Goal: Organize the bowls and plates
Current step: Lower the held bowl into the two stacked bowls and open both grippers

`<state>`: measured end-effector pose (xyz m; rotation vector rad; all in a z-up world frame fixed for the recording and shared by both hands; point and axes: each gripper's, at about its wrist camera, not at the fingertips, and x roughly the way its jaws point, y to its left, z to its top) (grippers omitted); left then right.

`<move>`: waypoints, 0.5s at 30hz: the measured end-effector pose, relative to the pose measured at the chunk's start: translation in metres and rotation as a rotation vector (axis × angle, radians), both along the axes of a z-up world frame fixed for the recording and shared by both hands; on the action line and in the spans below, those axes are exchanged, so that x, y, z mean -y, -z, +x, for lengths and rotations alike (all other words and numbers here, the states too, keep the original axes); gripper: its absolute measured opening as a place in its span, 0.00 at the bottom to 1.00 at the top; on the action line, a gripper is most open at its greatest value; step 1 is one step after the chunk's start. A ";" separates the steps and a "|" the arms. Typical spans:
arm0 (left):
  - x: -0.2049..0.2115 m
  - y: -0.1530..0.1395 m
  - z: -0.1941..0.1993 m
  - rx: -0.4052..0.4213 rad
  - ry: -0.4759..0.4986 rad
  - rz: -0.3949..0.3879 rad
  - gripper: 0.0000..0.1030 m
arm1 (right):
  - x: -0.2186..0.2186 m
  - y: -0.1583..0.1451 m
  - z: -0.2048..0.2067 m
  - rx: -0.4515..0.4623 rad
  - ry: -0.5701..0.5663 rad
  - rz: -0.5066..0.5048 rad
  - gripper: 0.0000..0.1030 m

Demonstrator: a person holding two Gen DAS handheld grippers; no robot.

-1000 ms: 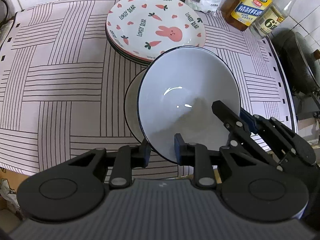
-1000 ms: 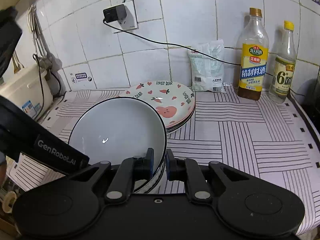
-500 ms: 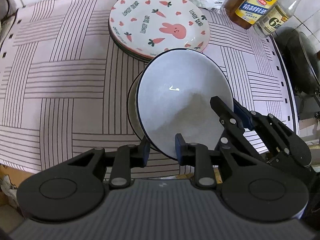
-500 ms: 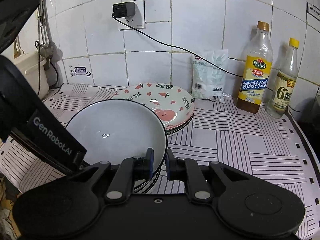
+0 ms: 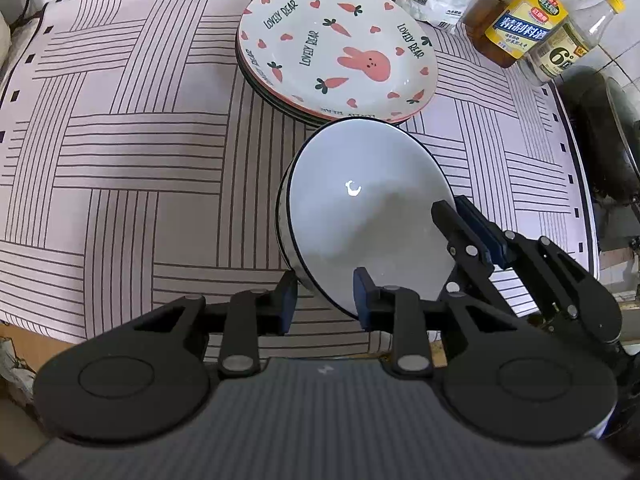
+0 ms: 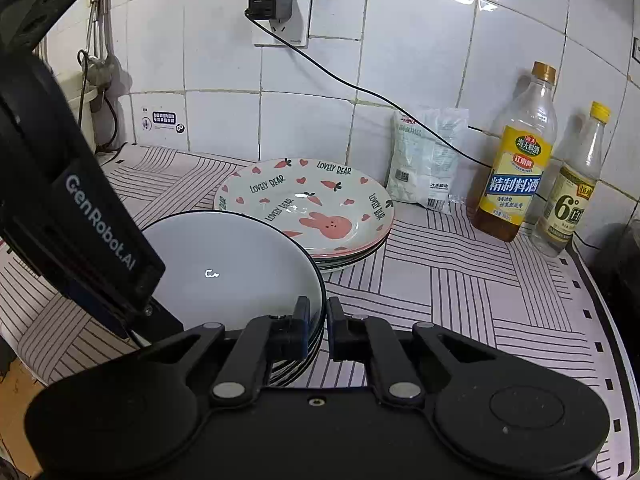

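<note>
A white bowl with a dark rim sits on the striped cloth, nested on other bowls; it also shows in the right wrist view. Behind it stands a stack of rabbit-and-carrot plates, also in the right wrist view. My left gripper is open, its jaws straddling the bowl's near rim with gaps either side. My right gripper is shut on the bowl's right rim, and it shows in the left wrist view.
Two bottles and a white packet stand by the tiled wall at the back right. A dark pan sits off the cloth's right edge. A cable hangs from a wall socket. The cloth's front edge is close.
The left gripper's jaws have opened wider around the bowl's rim. Both grippers have drawn back a little, and the bowl looks smaller and farther off.
</note>
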<state>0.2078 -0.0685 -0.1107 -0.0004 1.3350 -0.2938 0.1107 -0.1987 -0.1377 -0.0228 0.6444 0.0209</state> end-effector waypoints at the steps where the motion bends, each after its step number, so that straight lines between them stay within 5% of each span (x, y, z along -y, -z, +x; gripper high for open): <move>1: 0.000 0.000 -0.001 0.009 0.005 0.001 0.27 | 0.000 0.000 0.000 -0.001 -0.001 0.003 0.11; 11: -0.013 0.001 -0.011 0.092 0.030 -0.050 0.24 | 0.030 -0.004 -0.020 0.038 0.004 0.271 0.16; 15: -0.015 -0.004 -0.016 0.120 0.034 -0.059 0.24 | 0.030 -0.007 -0.027 0.046 -0.015 0.258 0.23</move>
